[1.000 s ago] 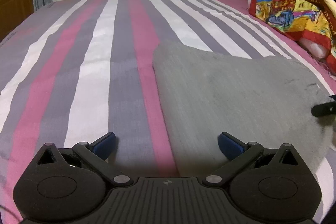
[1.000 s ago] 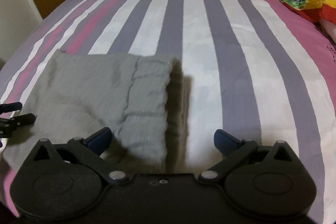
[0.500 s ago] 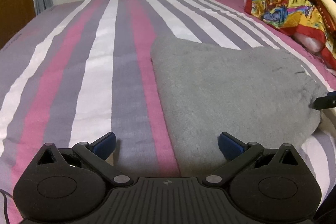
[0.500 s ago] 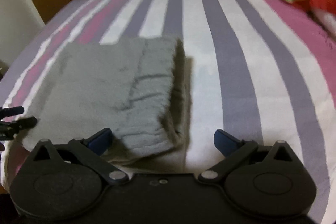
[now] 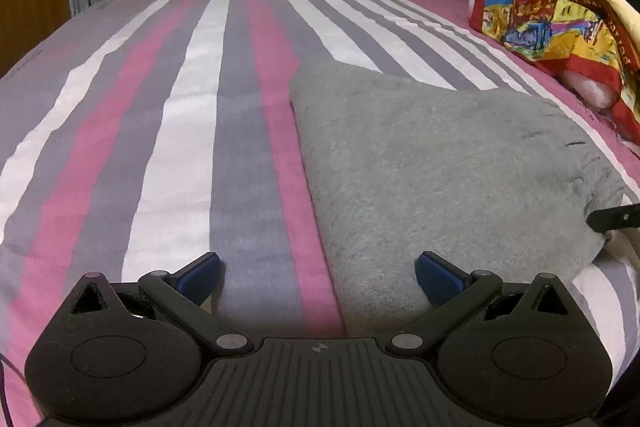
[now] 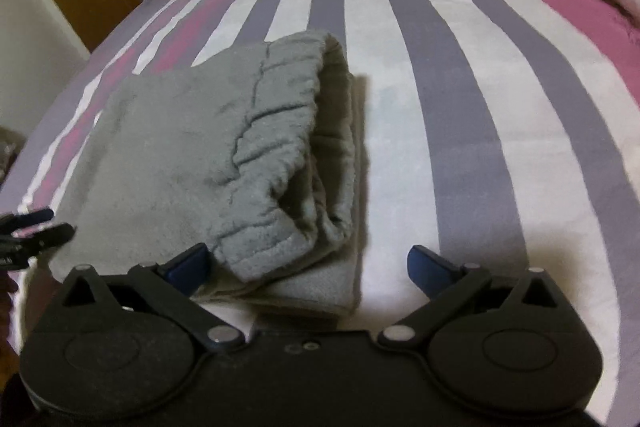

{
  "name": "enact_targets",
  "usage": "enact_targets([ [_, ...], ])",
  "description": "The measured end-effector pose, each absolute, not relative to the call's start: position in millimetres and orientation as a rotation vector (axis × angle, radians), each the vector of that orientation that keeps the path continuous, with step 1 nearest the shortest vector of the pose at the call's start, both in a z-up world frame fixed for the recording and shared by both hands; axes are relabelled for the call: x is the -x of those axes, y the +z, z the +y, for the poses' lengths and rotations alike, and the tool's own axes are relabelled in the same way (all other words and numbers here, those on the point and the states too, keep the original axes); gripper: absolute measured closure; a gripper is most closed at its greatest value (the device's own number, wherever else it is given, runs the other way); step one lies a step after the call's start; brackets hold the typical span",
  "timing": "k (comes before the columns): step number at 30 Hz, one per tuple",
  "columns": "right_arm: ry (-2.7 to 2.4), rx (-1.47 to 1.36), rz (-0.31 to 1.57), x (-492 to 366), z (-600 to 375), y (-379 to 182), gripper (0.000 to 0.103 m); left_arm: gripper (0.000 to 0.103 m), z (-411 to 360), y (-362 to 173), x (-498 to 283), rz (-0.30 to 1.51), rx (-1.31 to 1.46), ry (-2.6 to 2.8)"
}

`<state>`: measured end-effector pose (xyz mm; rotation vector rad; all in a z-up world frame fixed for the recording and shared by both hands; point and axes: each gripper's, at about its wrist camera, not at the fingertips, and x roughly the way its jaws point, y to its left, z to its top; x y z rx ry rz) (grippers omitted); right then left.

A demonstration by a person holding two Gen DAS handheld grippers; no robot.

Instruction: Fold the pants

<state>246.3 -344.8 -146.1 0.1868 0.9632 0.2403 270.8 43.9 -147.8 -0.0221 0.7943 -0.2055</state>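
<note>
The grey pants lie folded in a thick bundle on the striped bed, waistband edge toward three o'clock in the right wrist view. The right hand-held gripper is spread wide at the bundle's near edge, holding nothing. The left hand-held gripper is also spread, empty, straddling the pants' nine o'clock edge.

Black plastic tongs, blue fingertip pads, silver pivot screws.

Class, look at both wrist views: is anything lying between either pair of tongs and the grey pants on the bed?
Nothing visible. The left tongs and right tongs hang open right at the folded grey fleece pants.
</note>
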Motion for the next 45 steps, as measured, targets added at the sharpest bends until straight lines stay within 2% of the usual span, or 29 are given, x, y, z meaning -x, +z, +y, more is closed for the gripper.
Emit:
enact_targets([
  [11, 0.288, -0.247, 0.964, -245, -356, -158, 0.000, 0.000, 49, -154, -273, 0.798, 0.062, -0.220],
  [20, 0.388, -0.436, 0.905, -241, -390, -153, 0.001, 0.001, 78, -165, -284, 0.808, 0.344, -0.437],
  [21, 0.406, -0.500, 0.887, -242, -399, -154, 0.002, 0.004, 81, -168, -288, 0.816, 0.384, -0.474],
  [23, 0.425, -0.604, 0.895, -250, -415, -160, 0.002, 0.020, 87, -177, -298, 0.845, 0.486, -0.551],
  [27, 0.486, -0.705, 0.914, -266, -435, -177, 0.007, 0.020, 90, -197, -318, 0.886, 0.583, -0.647],
  [31, 0.576, -0.742, 0.918, -279, -440, -185, 0.006, 0.021, 88, -213, -334, 0.896, 0.658, -0.734],
  [32, 0.597, -0.737, 0.916, -283, -440, -186, 0.007, 0.025, 86, -216, -339, 0.894, 0.665, -0.754],
  [33, 0.621, -0.736, 0.916, -286, -438, -187, 0.012, 0.029, 84, -219, -344, 0.893, 0.670, -0.769],
  [34, 0.639, -0.735, 0.919, -290, -434, -189, 0.024, 0.039, 84, -222, -350, 0.895, 0.677, -0.775],
  [35, 0.643, -0.724, 0.926, -295, -432, -193, 0.028, 0.052, 85, -228, -355, 0.899, 0.697, -0.778],
  [37, 0.686, -0.722, 0.917, -301, -429, -196, 0.031, 0.066, 88, -240, -366, 0.910, 0.766, -0.772],
  [42, 0.740, -0.720, 0.916, -319, -421, -199, 0.032, 0.075, 82, -246, -373, 0.874, 0.803, -0.799],
  [43, 0.757, -0.713, 0.921, -320, -419, -197, 0.035, 0.076, 83, -243, -372, 0.862, 0.800, -0.798],
  [45, 0.771, -0.717, 0.942, -326, -415, -192, 0.047, 0.077, 86, -231, -371, 0.814, 0.801, -0.810],
])
